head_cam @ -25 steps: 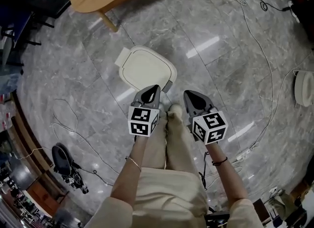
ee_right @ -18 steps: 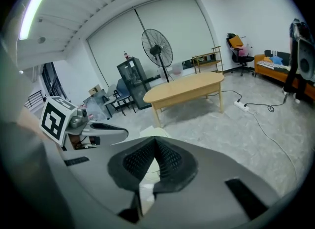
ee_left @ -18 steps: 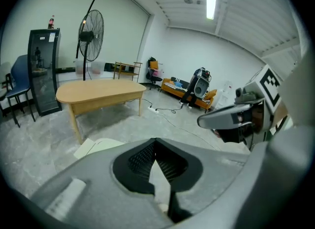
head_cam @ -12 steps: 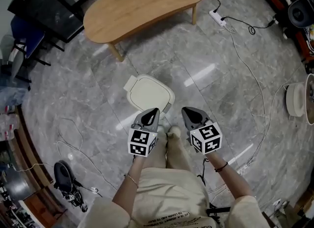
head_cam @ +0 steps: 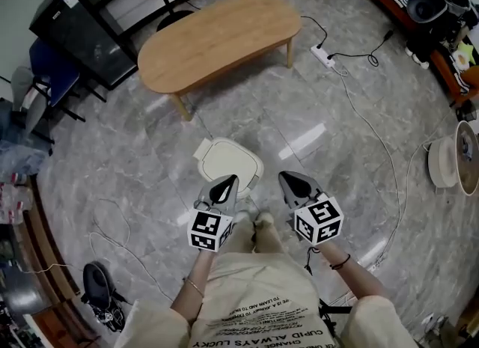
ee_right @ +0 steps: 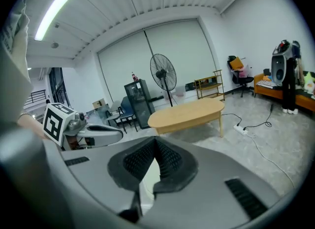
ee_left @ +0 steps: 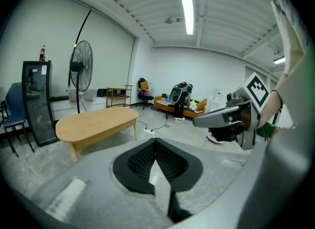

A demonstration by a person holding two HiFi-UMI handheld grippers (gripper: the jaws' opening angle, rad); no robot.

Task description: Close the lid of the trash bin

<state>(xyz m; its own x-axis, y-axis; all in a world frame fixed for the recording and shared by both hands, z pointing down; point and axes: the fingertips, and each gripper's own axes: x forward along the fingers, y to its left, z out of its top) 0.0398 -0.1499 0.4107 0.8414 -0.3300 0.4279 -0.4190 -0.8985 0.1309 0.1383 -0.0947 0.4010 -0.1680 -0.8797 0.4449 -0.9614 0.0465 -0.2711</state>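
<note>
The white trash bin (head_cam: 227, 162) stands on the marble floor with its lid down flat, seen from above in the head view. My left gripper (head_cam: 224, 186) hangs above the bin's near edge, jaws shut with nothing between them. My right gripper (head_cam: 297, 185) is to the right of the bin over bare floor, also shut and empty. In the left gripper view the left gripper (ee_left: 155, 147) points out across the room with the right gripper (ee_left: 226, 119) at its side. In the right gripper view the right gripper (ee_right: 156, 149) faces the wooden table; the bin is hidden there.
An oval wooden table (head_cam: 218, 37) stands beyond the bin. A power strip (head_cam: 323, 57) and cable (head_cam: 378, 138) trail over the floor at right. A black cabinet (head_cam: 81, 31) and a blue chair (head_cam: 46, 73) are at left, a standing fan (ee_left: 81, 73) behind. My feet (head_cam: 263, 221) are between the grippers.
Both grippers and the head camera have risen; the bin looks smaller and farther below, and more of the room and table has come into view. Jaws stay shut.
</note>
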